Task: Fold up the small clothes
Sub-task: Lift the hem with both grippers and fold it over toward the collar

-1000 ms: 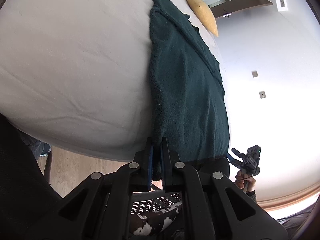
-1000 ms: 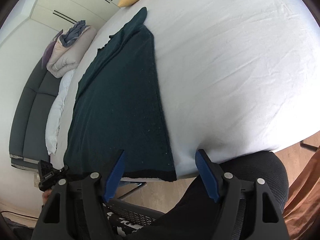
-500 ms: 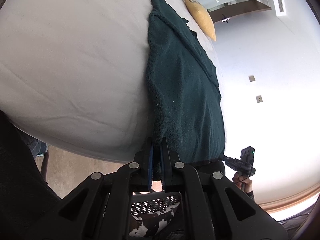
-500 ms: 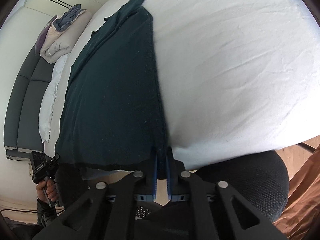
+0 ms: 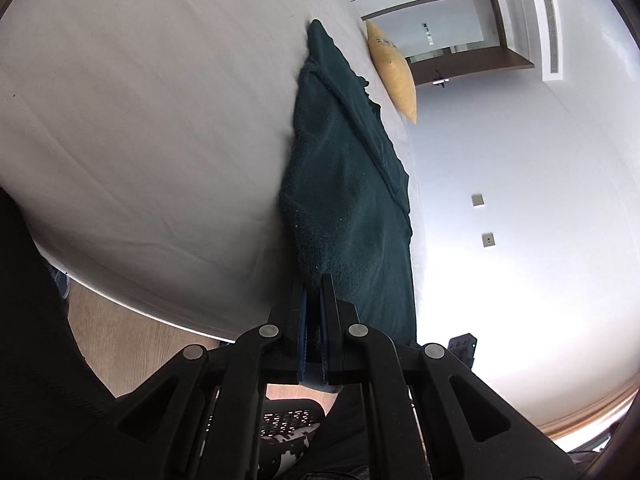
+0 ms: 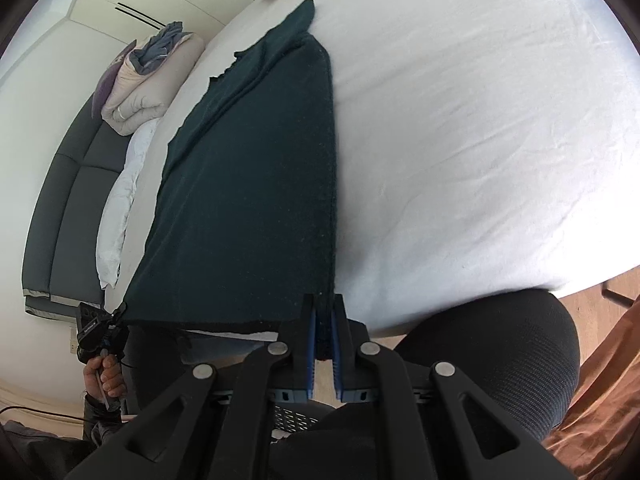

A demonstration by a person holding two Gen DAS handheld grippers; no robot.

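Garment pinched at both near corners on the bed

Dark green garment (image 5: pixel 352 200) lies flat on the white bed (image 5: pixel 140 140), stretched long and narrow away from both grippers. Its long axis runs from the near edge of the bed toward the far end, where a tapering tip points at a yellow pillow (image 5: pixel 394 68).

On the left, the left gripper (image 5: pixel 313 292) is closed tight on the garment's near left corner, its blue pads pressed onto the fabric with only cloth between them. From there the folded left edge rises straight ahead and a raised seam runs along the cloth.

On the right, the right gripper (image 6: pixel 324 312) is likewise clamped on the near right corner, directly in front of its fingers. The garment's right edge runs straight up from the gripper, and the dark hem stretches leftward along the bed's edge to the other gripper, which a hand (image 6: pixel 105 378) holds. Folded bedding (image 6: pixel 152 76) sits on a dark sofa (image 6: pixel 68 184) beyond the bed's left side.
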